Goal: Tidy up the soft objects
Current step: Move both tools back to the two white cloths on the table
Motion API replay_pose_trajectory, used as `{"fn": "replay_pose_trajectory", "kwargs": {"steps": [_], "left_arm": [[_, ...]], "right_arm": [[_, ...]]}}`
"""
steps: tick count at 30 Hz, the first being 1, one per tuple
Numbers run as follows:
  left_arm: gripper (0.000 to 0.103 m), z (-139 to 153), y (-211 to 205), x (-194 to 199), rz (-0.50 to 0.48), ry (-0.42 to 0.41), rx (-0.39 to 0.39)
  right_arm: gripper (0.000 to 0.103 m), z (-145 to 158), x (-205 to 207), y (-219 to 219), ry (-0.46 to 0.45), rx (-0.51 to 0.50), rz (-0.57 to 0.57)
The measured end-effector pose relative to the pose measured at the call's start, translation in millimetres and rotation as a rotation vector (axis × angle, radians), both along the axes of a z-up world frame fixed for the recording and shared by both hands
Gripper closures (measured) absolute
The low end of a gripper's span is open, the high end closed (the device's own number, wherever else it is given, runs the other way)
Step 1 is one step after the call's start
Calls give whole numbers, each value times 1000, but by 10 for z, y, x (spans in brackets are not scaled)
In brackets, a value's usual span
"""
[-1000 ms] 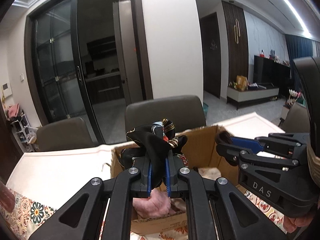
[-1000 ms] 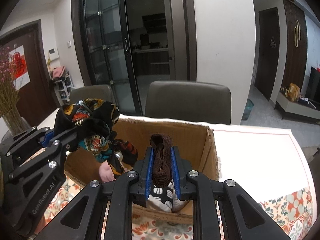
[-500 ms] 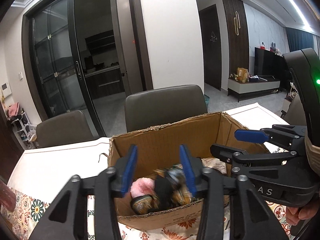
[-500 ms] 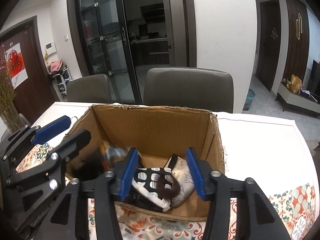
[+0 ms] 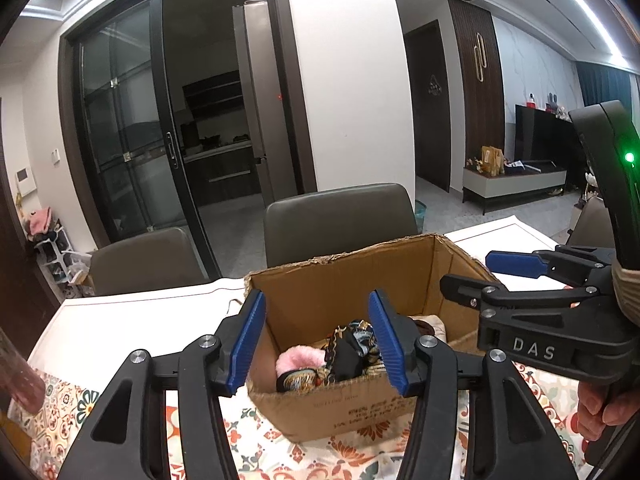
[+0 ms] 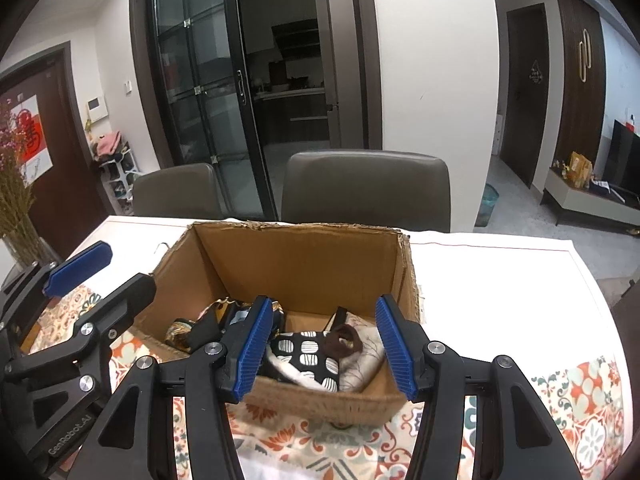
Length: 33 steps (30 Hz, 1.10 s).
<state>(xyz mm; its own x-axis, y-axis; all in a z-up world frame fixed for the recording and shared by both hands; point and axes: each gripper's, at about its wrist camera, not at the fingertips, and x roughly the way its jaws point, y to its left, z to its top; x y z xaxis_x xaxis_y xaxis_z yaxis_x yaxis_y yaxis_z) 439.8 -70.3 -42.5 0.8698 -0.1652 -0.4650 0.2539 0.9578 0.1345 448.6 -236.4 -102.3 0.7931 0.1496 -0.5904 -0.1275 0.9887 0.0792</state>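
Note:
An open cardboard box (image 5: 340,276) (image 6: 304,256) stands on the patterned tablecloth. Inside lie a black patterned scarf (image 5: 352,348) (image 6: 208,326), a pink fluffy item (image 5: 294,362), a black-and-white patterned cloth (image 6: 310,354) and a brown hair tie (image 6: 344,342). My left gripper (image 5: 316,340) is open and empty, above the box's near left side. My right gripper (image 6: 324,346) is open and empty, above the box's near right side. Each gripper also shows in the other's view: the right one (image 5: 492,274) and the left one (image 6: 100,268).
Two dark chairs (image 6: 364,188) (image 6: 176,192) stand behind the table. A vase of dried flowers (image 6: 16,216) is at the table's far left. A white table surface (image 6: 500,280) extends to the right of the box.
Both grippers opened and let go: the scarf dropped from the left one and the brown hair tie from the right one into the box. Both now sit slightly back.

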Motion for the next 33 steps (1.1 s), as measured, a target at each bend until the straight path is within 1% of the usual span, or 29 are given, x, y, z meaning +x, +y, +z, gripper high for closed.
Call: {"fn": "replay_pose_trajectory", "kwargs": {"steps": [7,19,28,33], "left_arm": [[48,79,71,-243,16,-6,-7],[47,116,161,-654,35,-9,-16],[45,52,189,-891,29,0,-6],[45,-24,175,-992,23,11,9]], "right_arm": [[48,96,-264,12,-29,2,-9],[48,111,-652,98,-45,-6,4],[48,19,-908,113,-31,5,-1],[48,-108,-992,107,4,14,-1]]}}
